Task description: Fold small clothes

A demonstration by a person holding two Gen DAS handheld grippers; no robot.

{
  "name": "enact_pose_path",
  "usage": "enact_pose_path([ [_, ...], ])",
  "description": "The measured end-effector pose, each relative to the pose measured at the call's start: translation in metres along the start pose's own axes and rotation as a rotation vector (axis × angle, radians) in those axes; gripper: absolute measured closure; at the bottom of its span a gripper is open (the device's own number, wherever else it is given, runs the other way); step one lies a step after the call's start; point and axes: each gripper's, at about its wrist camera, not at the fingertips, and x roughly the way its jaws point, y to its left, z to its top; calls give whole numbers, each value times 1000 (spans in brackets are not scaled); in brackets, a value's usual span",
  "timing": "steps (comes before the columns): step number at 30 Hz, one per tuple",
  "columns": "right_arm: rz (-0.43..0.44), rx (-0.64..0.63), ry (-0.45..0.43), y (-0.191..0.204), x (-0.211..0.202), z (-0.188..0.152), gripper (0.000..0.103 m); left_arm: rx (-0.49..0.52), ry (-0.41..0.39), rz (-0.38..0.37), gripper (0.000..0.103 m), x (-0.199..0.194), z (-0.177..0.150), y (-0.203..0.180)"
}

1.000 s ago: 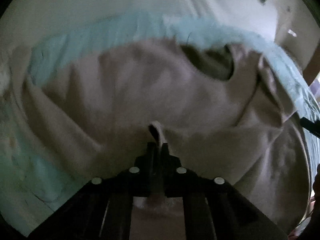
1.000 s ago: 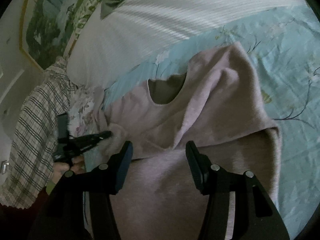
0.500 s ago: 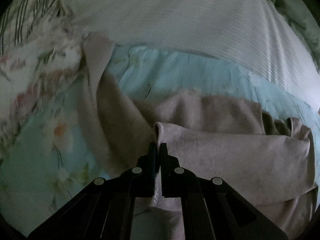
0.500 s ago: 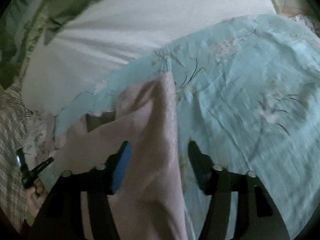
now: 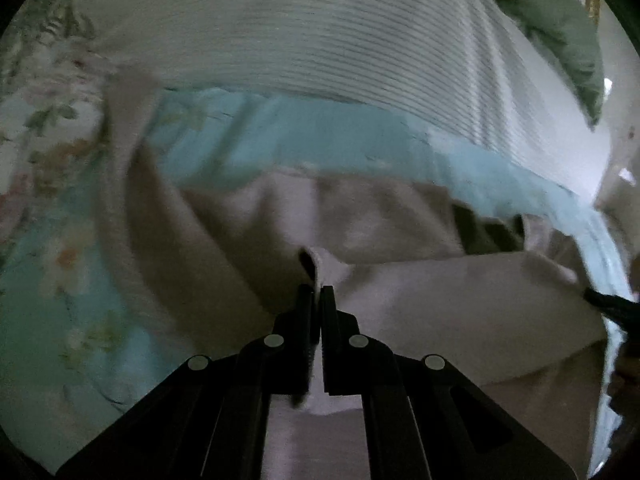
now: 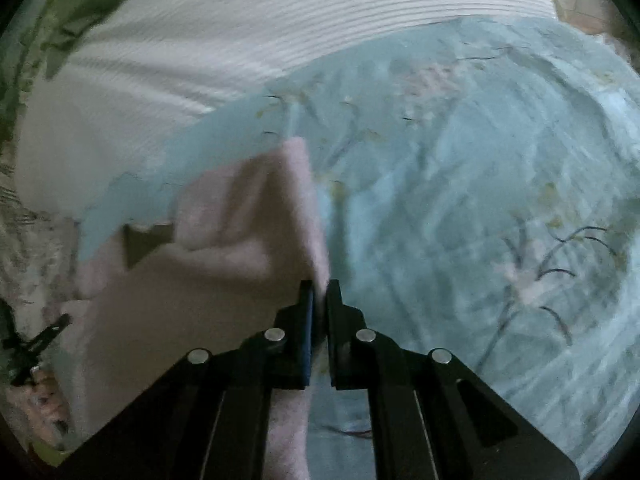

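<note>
Left claw [image 5: 317, 294] pinches the pink garment [image 5: 400, 280]; only its view shows the neckline at 3 o'clock. Right claw [image 6: 319, 290], jaws just closing, nips the garment's edge.

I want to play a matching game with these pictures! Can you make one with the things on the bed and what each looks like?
Things:
1. top
2. sheet
3. blanket
4. left gripper

Looks:
A. white, ribbed
B. black, shut on cloth
C. pale pink, partly folded
D. light blue, flowery

Pairs: 1-C, 2-D, 3-A, 4-B
</note>
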Motion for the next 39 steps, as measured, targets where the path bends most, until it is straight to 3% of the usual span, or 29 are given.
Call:
enact_pose_path([
  [3,-52,26,-22,-4,-11,-3,96,1,25,-4,101,10,-4,-7],
  [7,100,-64,-34,34,-27,-17,90,-11,47,-12,101,14,-6,0],
  [10,181,-139,63,65,-8,-32,89,-39,53,-1,101,14,-4,8],
  [12,86,-167,112,64,8,-40,89,-63,60,7,101,13,-1,15],
  [14,74,-129,94,46,8,-42,101,-58,61,51,100,13,0,21],
  [16,13,-80,63,32,-5,-40,102,-49,66,90,99,13,0,27],
  [17,-15,-71,38,30,-14,-39,96,-57,71,106,98,13,-1,32],
  [18,-3,-61,16,30,-24,-39,96,-66,71,116,99,11,-2,38],
  [19,51,-46,1,29,-33,-40,93,-81,66,124,99,9,-1,45],
  [20,99,-39,-6,33,-42,-43,83,-96,60,126,99,6,-1,51],
  [21,123,-50,-16,39,-50,-47,74,-110,53,125,96,3,0,56],
  [22,136,-71,-27,45,-58,-53,55,-130,43,125,92,0,3,64],
  [23,156,-92,-35,51,-65,-60,47,-145,34,132,82,-2,6,69],
  [24,190,-112,-33,57,-69,-68,47,-164,17,150,69,-5,11,76],
  [26,253,-132,-3,70,-70,-80,47,-180,-17,171,59,-9,20,86],
  [30,306,-125,48,83,-66,-103,47,-227,-68,234,45,-7,47,111],
  [32,321,-122,65,86,-65,-111,47,-232,-89,301,40,1,67,124],
  [34,335,-128,77,89,-65,-114,47,-237,-90,363,28,13,88,138],
  [39,358,-134,104,108,-50,-115,47,-221,-36,488,22,63,132,167],
])
